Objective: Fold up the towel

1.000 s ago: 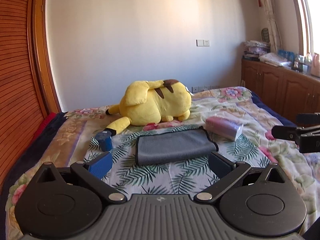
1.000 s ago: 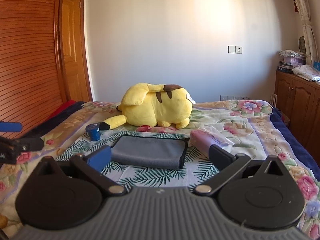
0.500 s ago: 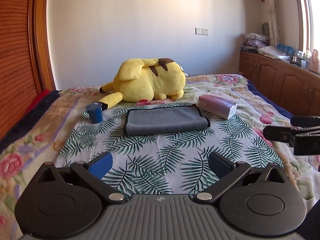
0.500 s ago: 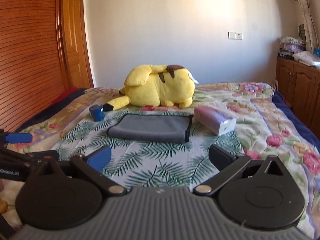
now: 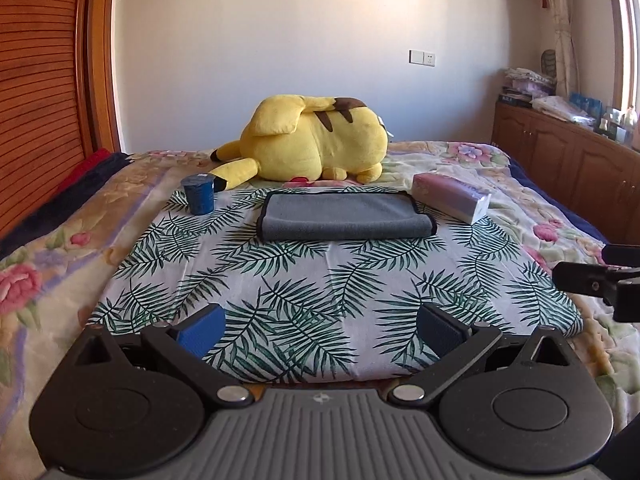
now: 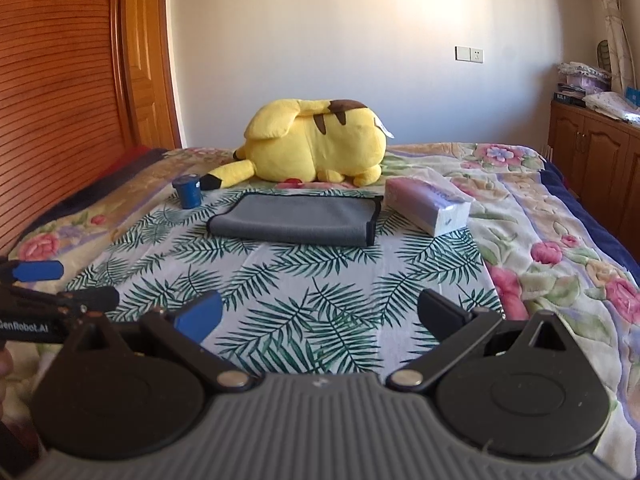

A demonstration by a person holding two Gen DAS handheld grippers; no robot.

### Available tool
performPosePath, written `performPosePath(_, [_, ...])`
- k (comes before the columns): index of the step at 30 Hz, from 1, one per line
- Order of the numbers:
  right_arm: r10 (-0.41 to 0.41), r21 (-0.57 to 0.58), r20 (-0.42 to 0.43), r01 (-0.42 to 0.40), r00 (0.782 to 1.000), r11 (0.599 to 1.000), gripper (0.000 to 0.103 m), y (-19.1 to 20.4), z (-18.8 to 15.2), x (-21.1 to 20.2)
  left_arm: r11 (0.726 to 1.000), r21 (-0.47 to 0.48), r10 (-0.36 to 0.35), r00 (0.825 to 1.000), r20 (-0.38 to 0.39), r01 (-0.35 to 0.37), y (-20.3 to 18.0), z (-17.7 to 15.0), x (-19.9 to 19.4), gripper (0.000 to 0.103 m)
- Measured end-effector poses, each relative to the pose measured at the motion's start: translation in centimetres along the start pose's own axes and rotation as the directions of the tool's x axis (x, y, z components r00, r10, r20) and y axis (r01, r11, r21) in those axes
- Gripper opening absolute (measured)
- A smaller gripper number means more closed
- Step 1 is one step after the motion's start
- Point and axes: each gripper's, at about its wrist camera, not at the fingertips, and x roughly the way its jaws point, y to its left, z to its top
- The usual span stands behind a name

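On bed (image 5: pixel 532 208), both grippers pulling back toward near edge compared with a second ago; towel (image 5: pixel 344 216) now lying farther off, folded flat on leaf-print sheet (image 5: pixel 304 280), suggesting fold finished. Left gripper (image 5: pixel 320 326) and right gripper (image 6: pixel 320 314): jaws gaping wide, holding nothing. Around towel: blue cup (image 5: pixel 199 194) far left, tissue pack (image 5: pixel 452 198) right, plush toy (image 5: pixel 316 140) behind; nothing blocking.
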Motion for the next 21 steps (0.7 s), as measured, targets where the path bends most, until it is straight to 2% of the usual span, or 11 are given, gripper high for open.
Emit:
performPosePath(10, [-0.003,0.034,0.003,0.003,1.000,0.999,0.103,-0.6,-0.5,0.4,0.998,0.044,0.032,0.998,0.054,-0.035,-0.2,-0.5,-0.6,0.087])
performPosePath(21, [-0.035,0.053,0.061,0.031,0.998,0.998,0.103,-1.0,-0.5,-0.4,0.998,0.035,0.041,0.991,0.125,-0.046,0.1,-0.1,-1.8,0.087])
